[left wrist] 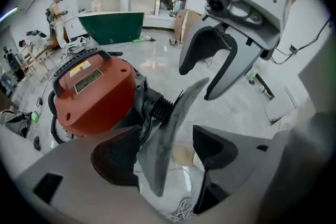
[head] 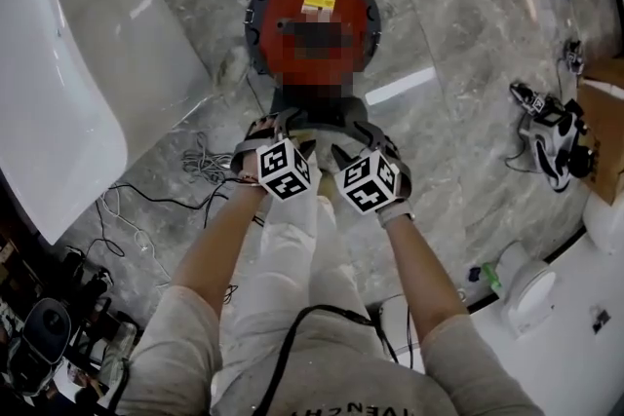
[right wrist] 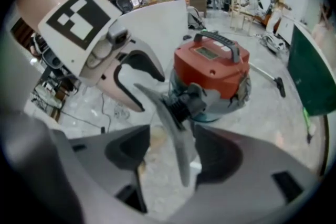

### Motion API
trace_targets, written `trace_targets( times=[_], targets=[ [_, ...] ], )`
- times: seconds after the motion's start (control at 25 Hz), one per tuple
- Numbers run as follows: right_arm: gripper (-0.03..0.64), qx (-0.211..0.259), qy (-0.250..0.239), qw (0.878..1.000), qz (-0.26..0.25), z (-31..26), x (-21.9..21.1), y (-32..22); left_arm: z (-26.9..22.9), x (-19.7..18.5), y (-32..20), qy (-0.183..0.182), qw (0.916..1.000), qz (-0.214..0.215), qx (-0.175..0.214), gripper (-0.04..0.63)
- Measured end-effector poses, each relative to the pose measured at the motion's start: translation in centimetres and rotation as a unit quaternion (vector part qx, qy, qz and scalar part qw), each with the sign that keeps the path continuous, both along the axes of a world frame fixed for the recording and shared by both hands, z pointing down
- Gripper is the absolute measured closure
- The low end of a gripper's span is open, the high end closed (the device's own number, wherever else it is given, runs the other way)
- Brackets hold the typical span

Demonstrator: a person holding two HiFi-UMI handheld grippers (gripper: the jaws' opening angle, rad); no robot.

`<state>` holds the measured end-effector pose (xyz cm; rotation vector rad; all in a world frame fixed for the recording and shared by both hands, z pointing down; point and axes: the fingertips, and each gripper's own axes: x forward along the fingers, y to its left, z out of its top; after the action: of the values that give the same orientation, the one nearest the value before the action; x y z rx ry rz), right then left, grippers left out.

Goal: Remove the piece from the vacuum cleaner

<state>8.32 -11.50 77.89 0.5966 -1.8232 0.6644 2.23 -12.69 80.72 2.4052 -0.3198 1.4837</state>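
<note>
At the lower centre of both gripper views, the grey piece (left wrist: 167,136) stands edge-on between wide jaws, seated on the front of the red vacuum cleaner (left wrist: 94,97).

The piece is a thin, flat, curved plate fixed to the cleaner by a ribbed black collar (left wrist: 160,107). It looks like stiff, light plastic with a dusty matt face, so it should give fair purchase but may flex at its thin rim. The left gripper (left wrist: 165,152) and the right gripper (right wrist: 170,157) each straddle it with jaws spread wide, not clamped; one pad sits very near the plate, and whether it touches I cannot tell. The firmest hold is probably on the flat faces close to the collar. The cleaner stands on the marble floor (head: 439,15), and could shift when pulled.
</note>
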Motion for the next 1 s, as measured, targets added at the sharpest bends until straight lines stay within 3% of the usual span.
trace_targets(
  times=[0.16, 0.28, 0.72, 0.88, 0.92, 1.0],
  targets=[
    [0.36, -0.015, 0.036, 0.997, -0.064, 2.6, 0.4, 0.8, 2.3, -1.1, -0.1, -0.039, 0.9989, 0.018, -0.017, 0.276],
    [0.36, -0.021, 0.052, 0.994, -0.092, 4.2, 0.9, 1.4, 3.6, -2.0, -0.4, -0.067, 0.9974, 0.027, -0.006, 0.276],
    [0.362, 0.032, 0.091, 0.986, -0.134, 6.5, 1.0, 0.5, 6.6, -1.7, 0.5, -0.105, 0.9908, 0.08, 0.03, 0.276],
    [0.37, 0.069, 0.096, 0.977, -0.176, 6.9, 0.5, -0.1, 7.2, -1.5, 0.4, -0.117, 0.9873, 0.097, 0.047, 0.282],
    [0.404, 0.073, 0.098, 0.976, -0.182, 7.0, 0.4, -0.1, 7.3, -1.6, 0.4, -0.12, 0.9865, 0.098, 0.052, 0.299],
    [0.464, 0.075, 0.098, 0.976, -0.179, 7.0, 0.4, -0.2, 7.3, -1.6, 0.1, -0.126, 0.9859, 0.091, 0.062, 0.409]
  ],
)
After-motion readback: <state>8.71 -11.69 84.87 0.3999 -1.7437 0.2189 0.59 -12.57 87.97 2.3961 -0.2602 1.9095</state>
